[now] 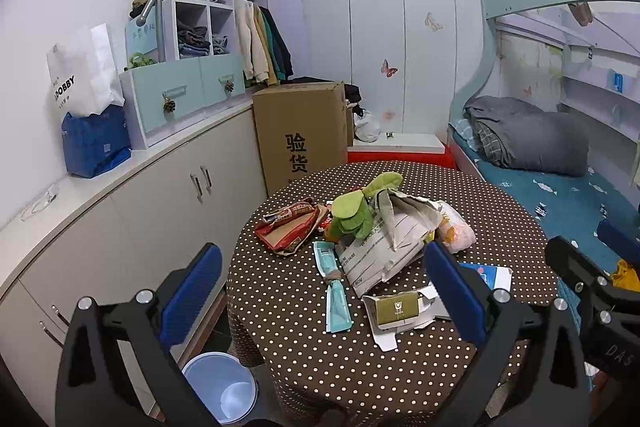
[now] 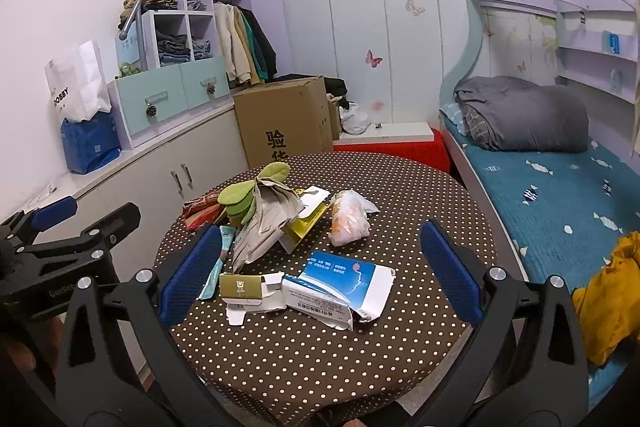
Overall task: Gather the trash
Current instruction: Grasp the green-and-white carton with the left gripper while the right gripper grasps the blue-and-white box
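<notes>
Two claws, left claw (image 1: 322, 291) and right claw (image 2: 318, 267), both spread wide, empty, one bin (image 1: 220, 387), one table (image 2: 320, 367)

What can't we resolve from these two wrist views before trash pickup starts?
- Bin: left wrist view only; the left hand-held gripper frame covers part of its rim, the interior shows only in part.
- Blue-white box: left view, mostly behind the gripper finger; text on it too small in the right view.
- Items under the grey mailer: covered in both views.
- Table's near edge: cut off by the right hand-held gripper frame.
</notes>
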Tool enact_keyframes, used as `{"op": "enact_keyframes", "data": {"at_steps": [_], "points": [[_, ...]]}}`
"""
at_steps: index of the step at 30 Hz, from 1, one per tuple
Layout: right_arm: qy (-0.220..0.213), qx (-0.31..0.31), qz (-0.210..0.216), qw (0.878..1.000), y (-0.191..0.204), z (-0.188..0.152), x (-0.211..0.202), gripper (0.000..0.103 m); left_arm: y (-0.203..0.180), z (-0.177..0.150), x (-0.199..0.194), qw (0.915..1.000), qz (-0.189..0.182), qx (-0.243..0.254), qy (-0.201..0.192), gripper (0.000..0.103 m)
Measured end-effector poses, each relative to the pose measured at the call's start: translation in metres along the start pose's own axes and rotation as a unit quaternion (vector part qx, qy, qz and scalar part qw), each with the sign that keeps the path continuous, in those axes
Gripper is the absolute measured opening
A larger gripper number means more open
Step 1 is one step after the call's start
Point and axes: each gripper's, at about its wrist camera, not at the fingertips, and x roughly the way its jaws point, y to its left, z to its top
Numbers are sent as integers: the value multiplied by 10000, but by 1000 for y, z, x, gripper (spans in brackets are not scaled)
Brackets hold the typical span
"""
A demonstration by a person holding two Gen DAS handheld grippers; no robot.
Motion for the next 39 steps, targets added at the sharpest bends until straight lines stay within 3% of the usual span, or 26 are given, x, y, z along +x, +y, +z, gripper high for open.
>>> {"op": "enact_keyframes", "data": {"at_steps": [10,17,22,26,28,30,35,39], "points": [[77,-49,-9,10000,-7,-1,9,97,-1,-4,15,9999,23,27,120,99],[358,-3,-40,9994,-19,-12,32,97,7,-18,48,9982,11,-16,598,99],[603,-131,-73,9981,-22,-23,54,97,-2,-30,70,9957,-286,132,876,99],[835,-86,-88,9964,-31,-34,70,97,-22,-46,91,9902,-580,524,1156,99],[920,-52,-94,9957,-35,-38,76,97,-31,-52,98,9877,-649,688,1245,94],[985,-4,-101,9951,-39,-42,80,97,-39,-57,107,9838,-793,780,1404,78],[1104,87,-94,9938,-47,-49,89,97,-49,-61,124,9779,-1033,810,1628,77],[1212,193,-63,9924,-52,-53,95,97,-50,-61,132,9736,-1296,662,1761,70]]}}
